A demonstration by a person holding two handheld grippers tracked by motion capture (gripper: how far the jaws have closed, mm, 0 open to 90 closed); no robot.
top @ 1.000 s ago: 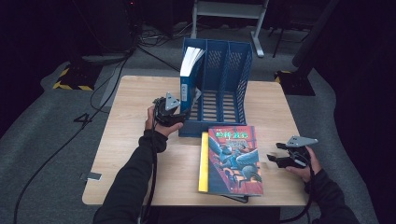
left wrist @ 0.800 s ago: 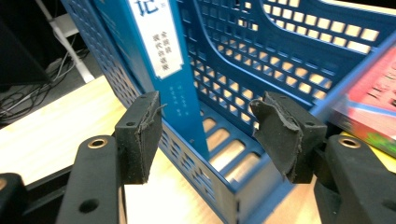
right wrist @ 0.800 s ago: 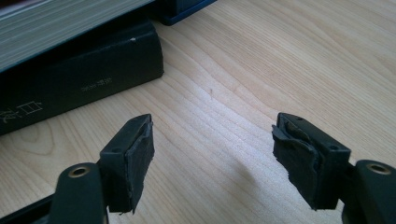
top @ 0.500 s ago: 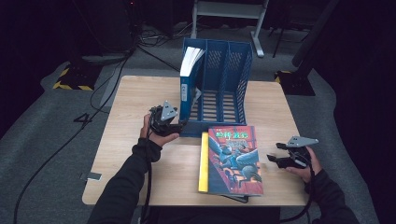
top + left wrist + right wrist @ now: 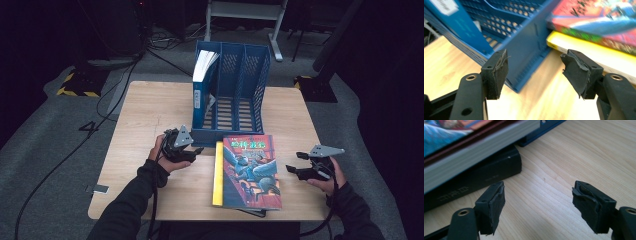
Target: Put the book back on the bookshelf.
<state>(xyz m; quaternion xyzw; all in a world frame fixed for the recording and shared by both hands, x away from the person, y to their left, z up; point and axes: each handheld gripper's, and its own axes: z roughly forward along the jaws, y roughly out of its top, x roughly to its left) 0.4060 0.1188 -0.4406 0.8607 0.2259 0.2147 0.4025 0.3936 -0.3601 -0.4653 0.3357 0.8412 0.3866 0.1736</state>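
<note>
A blue file rack (image 5: 235, 95) stands at the table's far middle, and a blue book (image 5: 202, 85) stands upright in its left slot. In front of it a colourful book with a yellow spine (image 5: 250, 172) lies flat on a black book (image 5: 474, 182). My left gripper (image 5: 197, 150) hovers by the rack's near left corner (image 5: 529, 50), left of the yellow spine (image 5: 594, 57). Its jaws have just been opening and hold nothing. My right gripper (image 5: 295, 162) stands open and empty just right of the flat books, low over the table.
The wooden table (image 5: 145, 115) has bare room to the left of the rack and along its right side (image 5: 574, 157). The rack's middle and right slots hold nothing. Cables and a metal stand (image 5: 245, 10) lie on the dark floor beyond.
My left hand has drawn back from the rack's left slot toward the near side of the table, and its jaws stand a little wider. The right hand has stayed put.
</note>
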